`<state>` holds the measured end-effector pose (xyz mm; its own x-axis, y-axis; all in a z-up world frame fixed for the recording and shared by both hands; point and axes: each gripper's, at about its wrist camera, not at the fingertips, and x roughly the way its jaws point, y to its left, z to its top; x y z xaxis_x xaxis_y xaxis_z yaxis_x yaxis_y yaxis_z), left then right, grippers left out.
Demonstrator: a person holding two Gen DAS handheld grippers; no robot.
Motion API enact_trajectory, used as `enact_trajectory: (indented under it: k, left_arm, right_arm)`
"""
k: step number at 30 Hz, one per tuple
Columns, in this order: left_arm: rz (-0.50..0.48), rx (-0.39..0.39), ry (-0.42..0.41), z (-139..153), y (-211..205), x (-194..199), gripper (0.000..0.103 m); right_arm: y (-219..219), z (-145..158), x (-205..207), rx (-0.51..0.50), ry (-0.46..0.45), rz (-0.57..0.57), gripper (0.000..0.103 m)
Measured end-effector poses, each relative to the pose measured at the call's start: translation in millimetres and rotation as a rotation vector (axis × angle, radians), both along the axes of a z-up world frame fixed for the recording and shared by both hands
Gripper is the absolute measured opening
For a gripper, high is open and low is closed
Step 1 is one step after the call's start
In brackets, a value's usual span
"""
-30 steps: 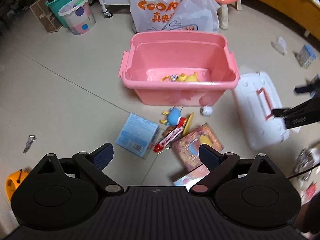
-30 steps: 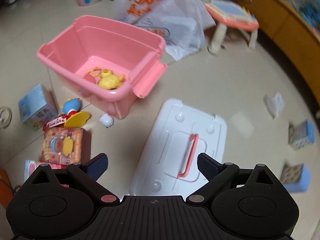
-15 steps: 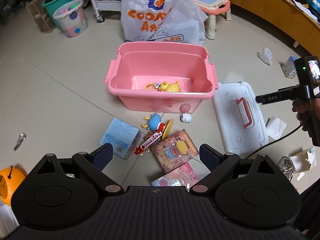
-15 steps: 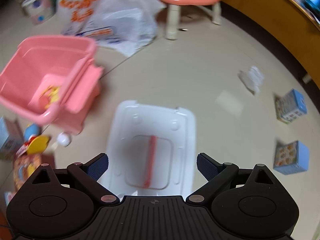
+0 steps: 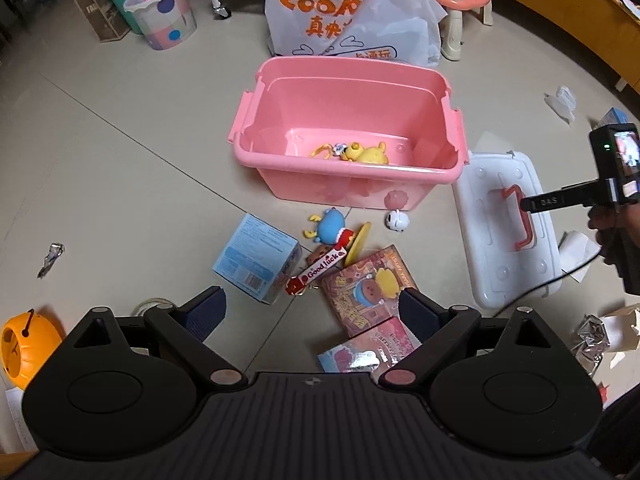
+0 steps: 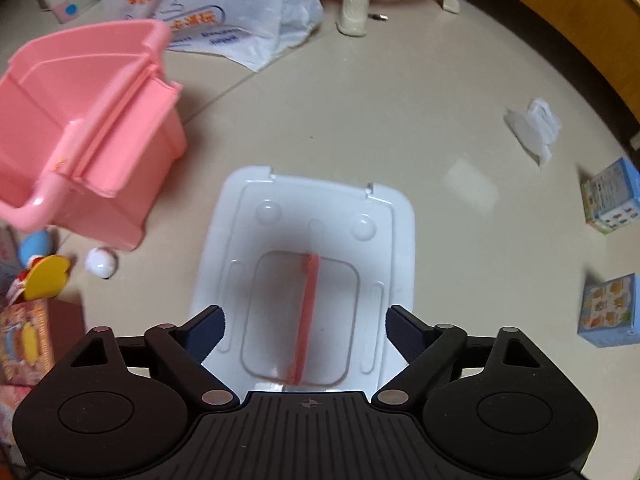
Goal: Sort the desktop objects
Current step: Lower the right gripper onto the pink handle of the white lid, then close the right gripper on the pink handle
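Pink bin (image 6: 92, 152) motion-blurred, cut by left edge in right wrist view; pink card box (image 5: 368, 354) half hidden behind left hand-held gripper (image 5: 314, 312).

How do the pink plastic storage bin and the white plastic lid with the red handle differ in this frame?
The pink plastic storage bin is deep and open-topped; the white plastic lid with the red handle is flat and shallow. The bin holds yellow toys; the lid carries nothing. The right gripper hangs over the lid, jaws closing, not over the bin. Both rest on the floor.
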<state>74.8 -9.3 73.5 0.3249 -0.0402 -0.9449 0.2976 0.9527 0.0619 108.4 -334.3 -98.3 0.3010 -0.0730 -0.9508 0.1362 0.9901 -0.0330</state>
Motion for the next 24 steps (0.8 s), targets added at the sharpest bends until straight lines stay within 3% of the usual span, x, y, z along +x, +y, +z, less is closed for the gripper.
enact_trajectory:
  k: [6,12,16,18,20,21,22,24]
  left_arm:
    - [0.003,-0.047,0.054,-5,-7,5,0.095]
    - [0.015,-0.056,0.080,-11,-13,11,0.095]
    - [0.009,-0.071,0.096,-13,-15,13,0.095]
    - [0.004,-0.074,0.099,-14,-16,13,0.095]
    - [0.002,-0.076,0.102,-14,-16,14,0.095]
    - [0.004,-0.076,0.103,-15,-16,14,0.095]
    - [0.006,-0.078,0.103,-15,-16,14,0.095]
    - [0.009,-0.083,0.103,-14,-16,14,0.095]
  right_arm:
    - [-10,-32,15,0.014,0.038,-0.041,0.077]
    - [-9,-63,21,0.034,0.074,-0.067,0.062]
    - [-3,-82,19,0.026,0.111,-0.050,0.040]
    - [-4,-83,18,0.040,0.092,-0.048,0.040]
    - [-5,-82,18,0.063,0.084,-0.047,0.033]
    - [-5,-82,17,0.066,0.083,-0.049,0.026]
    - [-4,-81,17,0.058,0.082,-0.051,0.006]
    - [-1,-80,16,0.053,0.087,-0.051,0.006]
